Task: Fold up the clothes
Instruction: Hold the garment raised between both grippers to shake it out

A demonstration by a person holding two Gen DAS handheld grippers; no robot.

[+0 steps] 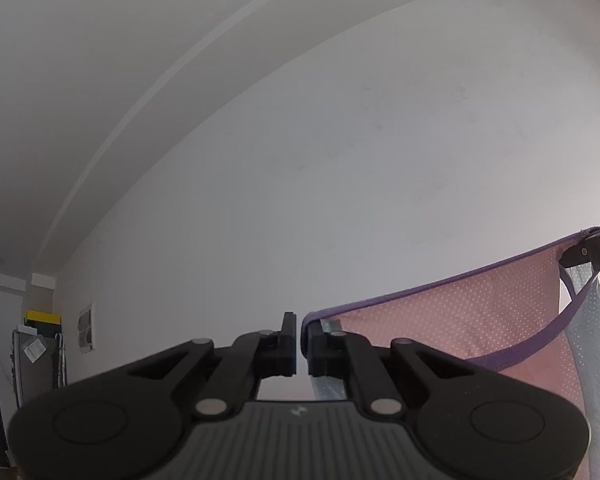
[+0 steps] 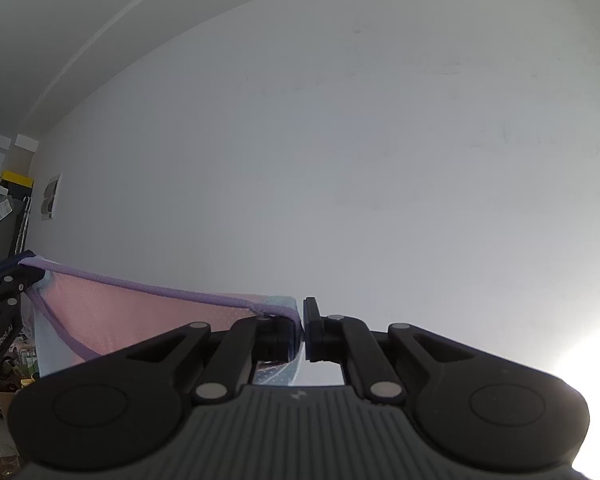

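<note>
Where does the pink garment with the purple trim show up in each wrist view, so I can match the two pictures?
Left wrist view: the pink garment fills the lower right, its purple edge running from the left gripper up to the right gripper at the right border.
Right wrist view: the pink garment sits lower left, stretched from the right gripper to the left gripper at the left border.
Shared landmark: the yellow box far left.

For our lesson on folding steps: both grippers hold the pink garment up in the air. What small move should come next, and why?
Probably lower both together: the left gripper and right gripper pinch the garment by its purple edge, stretched between them.
</note>
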